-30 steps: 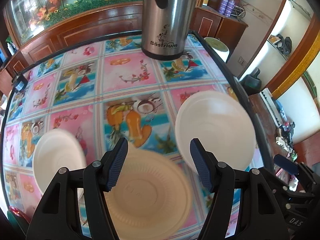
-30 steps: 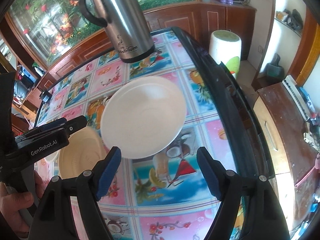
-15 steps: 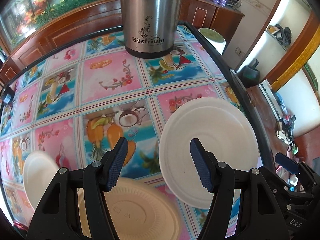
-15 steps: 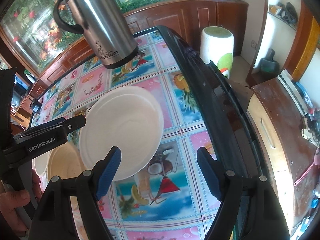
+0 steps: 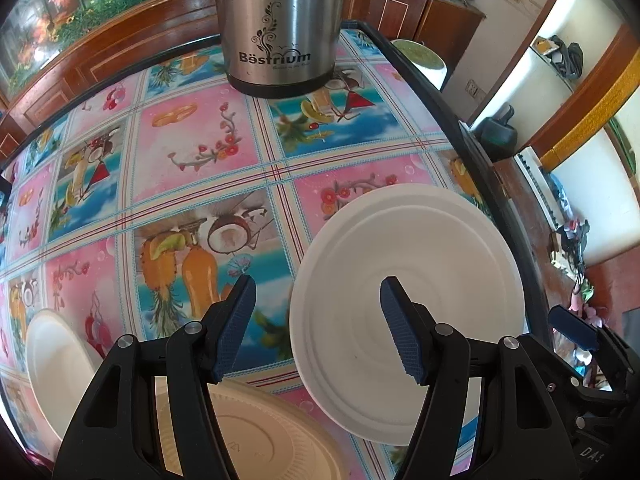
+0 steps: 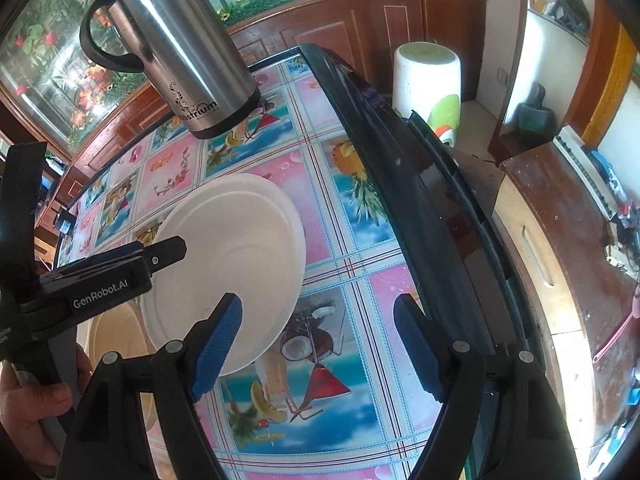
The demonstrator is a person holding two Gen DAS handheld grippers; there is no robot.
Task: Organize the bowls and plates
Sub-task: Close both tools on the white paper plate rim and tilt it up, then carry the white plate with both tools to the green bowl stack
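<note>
A large white plate (image 5: pixel 440 280) lies on the table near its right edge; it also shows in the right wrist view (image 6: pixel 240 248). My left gripper (image 5: pixel 318 328) is open and empty, its fingers straddling the plate's left rim from above. A cream plate (image 5: pixel 260 440) lies below it, and a small white bowl (image 5: pixel 52 360) sits at the far left. My right gripper (image 6: pixel 318 348) is open and empty, hovering to the right of the white plate. The cream plate (image 6: pixel 116 340) is partly hidden behind the left gripper there.
A steel Böstrium flask (image 5: pixel 280 28) stands at the back of the table; it also shows in the right wrist view (image 6: pixel 180 56). The table has a black rim (image 6: pixel 420 184) on the right. A white stool (image 6: pixel 428 80) stands on the floor beyond.
My left gripper has moved forward and right, from over the cream plate to the white plate's left rim. My right gripper has shifted right, away from the white plate.
</note>
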